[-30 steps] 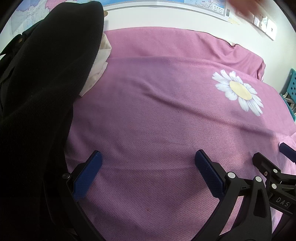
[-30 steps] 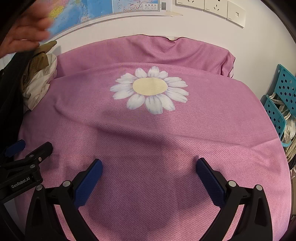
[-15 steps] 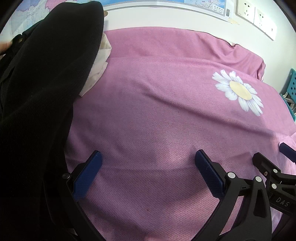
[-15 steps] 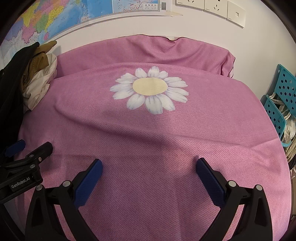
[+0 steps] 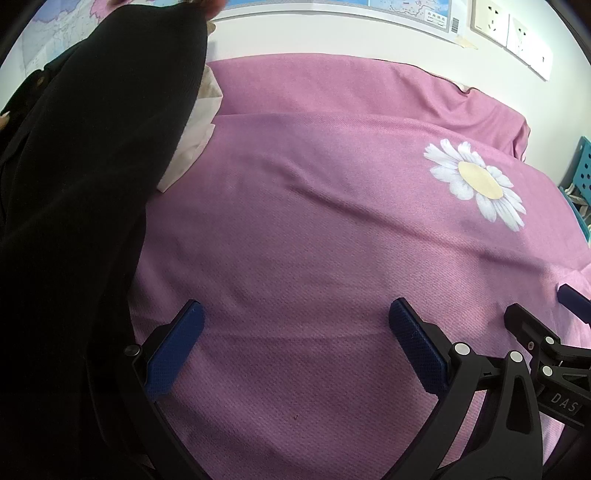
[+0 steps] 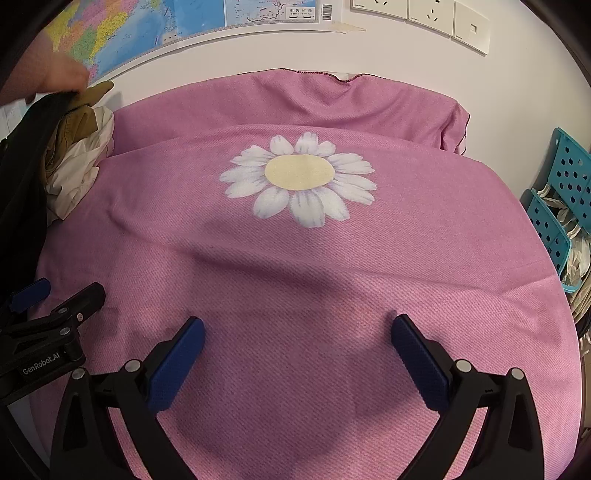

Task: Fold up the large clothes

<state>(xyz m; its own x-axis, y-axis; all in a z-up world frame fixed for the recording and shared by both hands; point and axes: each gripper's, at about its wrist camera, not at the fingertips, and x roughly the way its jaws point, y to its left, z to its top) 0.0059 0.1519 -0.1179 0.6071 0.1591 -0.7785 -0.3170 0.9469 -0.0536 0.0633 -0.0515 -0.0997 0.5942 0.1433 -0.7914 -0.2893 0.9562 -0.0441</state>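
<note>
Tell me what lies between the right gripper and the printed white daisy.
Only bare pink bedspread between right gripper and daisy, in the right wrist view.

A bare hand [image 6: 55, 79] is back at far left, on top of the black garment [image 6: 26, 155] by the wall map [image 6: 155, 22]; half a second ago it was out of view. In the left wrist view fingertips [image 5: 214, 5] show above the garment.

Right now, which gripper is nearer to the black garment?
Left. The left gripper sits right beside the black garment; the right gripper is further off, toward the daisy.
</note>
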